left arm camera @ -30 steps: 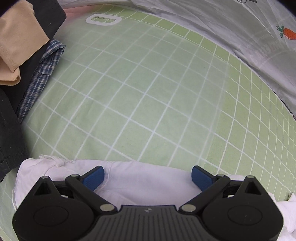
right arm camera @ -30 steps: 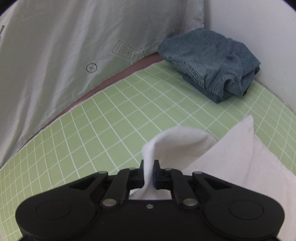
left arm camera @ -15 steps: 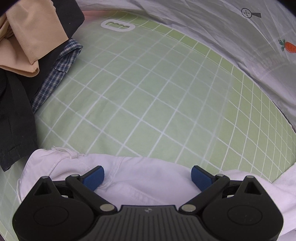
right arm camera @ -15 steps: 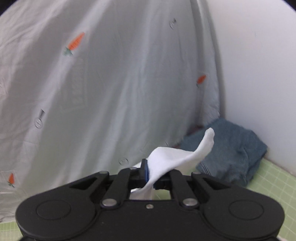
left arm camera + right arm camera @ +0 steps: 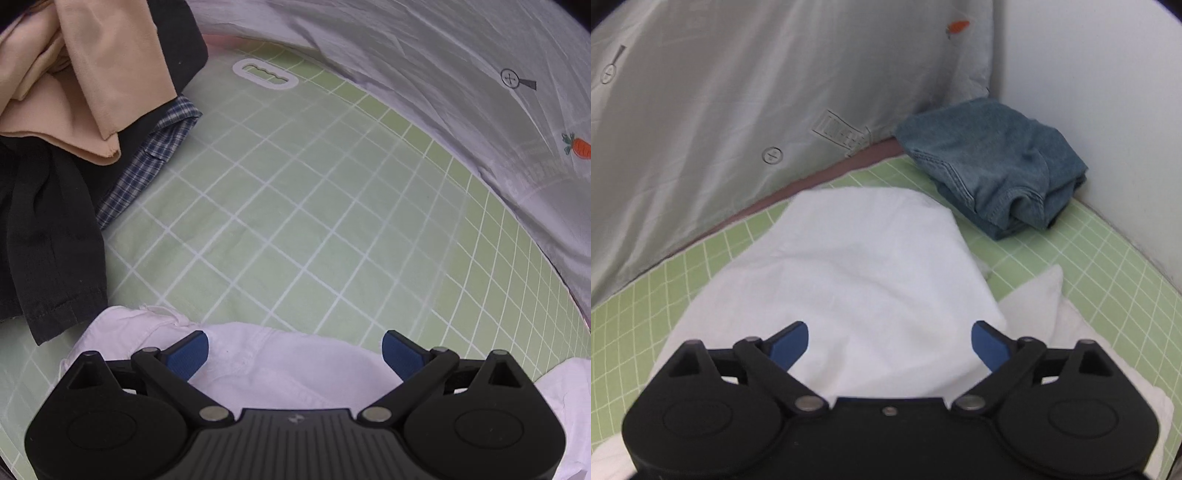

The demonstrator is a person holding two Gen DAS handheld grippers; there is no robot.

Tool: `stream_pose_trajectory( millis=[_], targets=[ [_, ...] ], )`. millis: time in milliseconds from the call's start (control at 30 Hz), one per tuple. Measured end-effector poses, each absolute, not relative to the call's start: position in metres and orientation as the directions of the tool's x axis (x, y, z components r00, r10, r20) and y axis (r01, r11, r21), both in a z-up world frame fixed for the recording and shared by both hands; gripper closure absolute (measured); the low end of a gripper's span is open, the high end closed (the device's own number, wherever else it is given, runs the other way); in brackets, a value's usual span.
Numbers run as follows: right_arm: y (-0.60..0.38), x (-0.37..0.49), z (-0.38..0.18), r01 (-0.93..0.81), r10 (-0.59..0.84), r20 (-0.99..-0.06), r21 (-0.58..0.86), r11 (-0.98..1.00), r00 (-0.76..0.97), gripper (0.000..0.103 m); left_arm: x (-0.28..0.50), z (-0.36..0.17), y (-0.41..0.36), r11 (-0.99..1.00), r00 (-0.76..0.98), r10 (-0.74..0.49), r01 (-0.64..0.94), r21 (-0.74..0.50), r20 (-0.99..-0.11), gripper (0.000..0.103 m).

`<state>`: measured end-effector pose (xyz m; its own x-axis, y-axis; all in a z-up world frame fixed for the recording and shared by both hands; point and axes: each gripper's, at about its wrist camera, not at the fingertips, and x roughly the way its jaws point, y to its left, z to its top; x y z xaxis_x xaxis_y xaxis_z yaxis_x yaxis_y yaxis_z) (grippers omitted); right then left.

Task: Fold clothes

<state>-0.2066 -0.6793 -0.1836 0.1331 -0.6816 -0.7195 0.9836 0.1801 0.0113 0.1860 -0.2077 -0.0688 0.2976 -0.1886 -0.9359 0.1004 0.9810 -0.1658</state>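
Right gripper [image 5: 890, 341] jaws opening, white cloth [image 5: 849, 280] below them, nothing pinched. Left gripper [image 5: 295, 349] jaws spread wide above the same white garment [image 5: 280, 363] lying on green grid sheet [image 5: 295, 221]. Risk: freshly dropped flap looks puffy, could slide or unfold. Further out, dark pile [image 5: 44, 221] could snag the collar edge; folded denim [image 5: 993, 177] sits close by.

This looks like a bedroom in a home. The work surface is a bed under a green checked sheet [image 5: 295, 206], backed by a pale grey quilt [image 5: 738, 92] printed with small carrots, in a corner of white wall [image 5: 1108, 74]. Household laundry lies about: a heap of beige, black and plaid clothes [image 5: 74, 110], folded denim [image 5: 993, 162] and a white garment [image 5: 857, 280].
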Motion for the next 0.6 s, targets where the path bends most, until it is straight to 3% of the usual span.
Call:
stream_pose_trajectory(
  millis=[167,333,600],
  targets=[
    [-0.646,-0.132,-0.155,0.914,-0.713,-0.633,-0.023,0.405,0.300,0.003,0.195,-0.068,-0.199,0.985,0.310,-0.173,0.073,-0.158,-0.935,0.004],
    [-0.588,-0.068,-0.177,0.809,-0.505,-0.766,0.033,0.587,0.398,0.004,0.188,-0.085,-0.204,0.984,0.253,-0.170,0.093,-0.151,-0.952,0.004],
    [-0.502,-0.050,-0.225,0.695,-0.342,-0.854,0.032,0.718,0.392,0.008,0.157,-0.092,-0.191,0.985,0.215,-0.119,0.145,-0.089,-0.969,0.003]
  ],
)
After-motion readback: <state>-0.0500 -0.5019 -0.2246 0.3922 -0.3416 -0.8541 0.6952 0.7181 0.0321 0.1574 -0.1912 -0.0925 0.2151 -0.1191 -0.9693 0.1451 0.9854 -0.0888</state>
